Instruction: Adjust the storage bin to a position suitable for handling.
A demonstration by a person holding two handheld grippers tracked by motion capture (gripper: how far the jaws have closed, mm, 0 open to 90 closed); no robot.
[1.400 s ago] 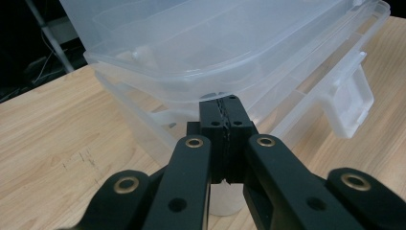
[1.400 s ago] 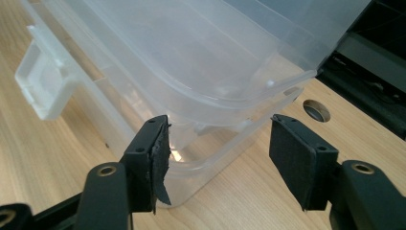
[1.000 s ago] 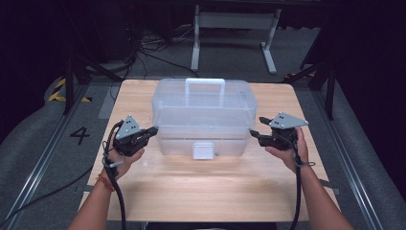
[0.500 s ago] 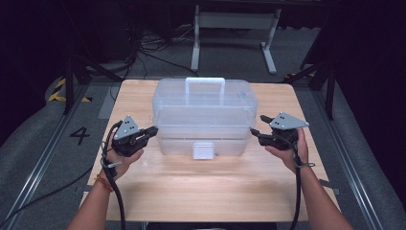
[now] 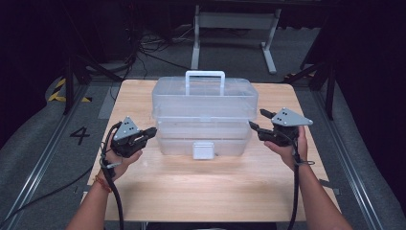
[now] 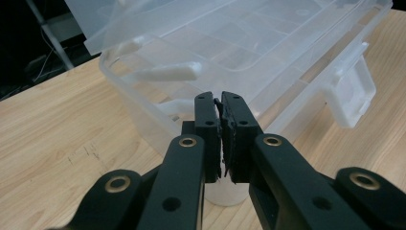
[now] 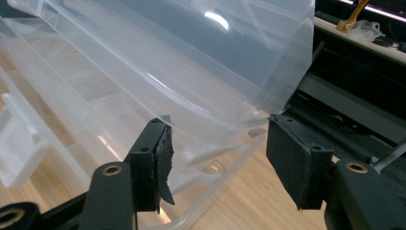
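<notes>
Clear plastic lidded toolbox [image 5: 203, 115], frame centre; left tool [image 5: 150, 132] pressed together, right tool [image 5: 255, 120] apart, both empty. Step: flanking its ends. Next likely calls for gripping both sides.

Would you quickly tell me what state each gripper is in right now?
Left gripper: closed, holding nothing.
Right gripper: open, holding nothing, beside the clear box.
</notes>
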